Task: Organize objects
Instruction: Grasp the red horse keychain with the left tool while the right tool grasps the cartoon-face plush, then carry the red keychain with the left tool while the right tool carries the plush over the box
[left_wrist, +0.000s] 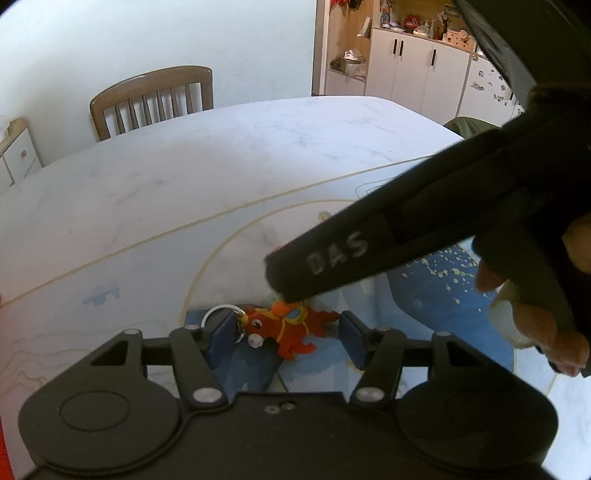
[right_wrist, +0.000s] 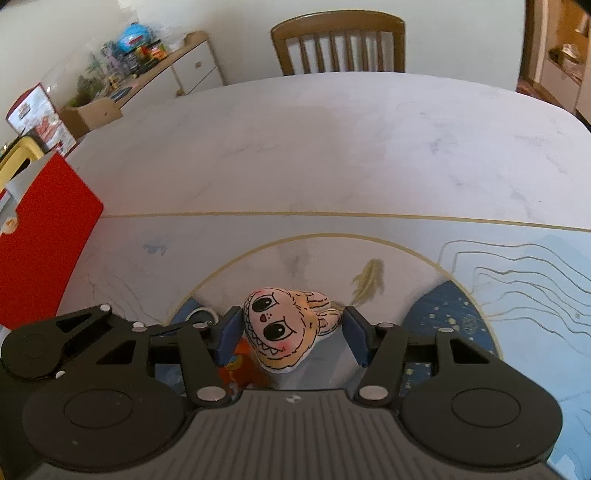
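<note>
Keychains sit framed for pickup: red horse keychain (left_wrist: 288, 328) between left gripper's (left_wrist: 286, 334) released jaws, monster-face charm (right_wrist: 284, 328) between right gripper's (right_wrist: 291, 332) released jaws; closing looks next.

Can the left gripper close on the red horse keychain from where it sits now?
Probably yes. The left gripper is open with the red horse keychain lying between its fingers on the table. The right gripper's body crosses above, not between them.
</note>
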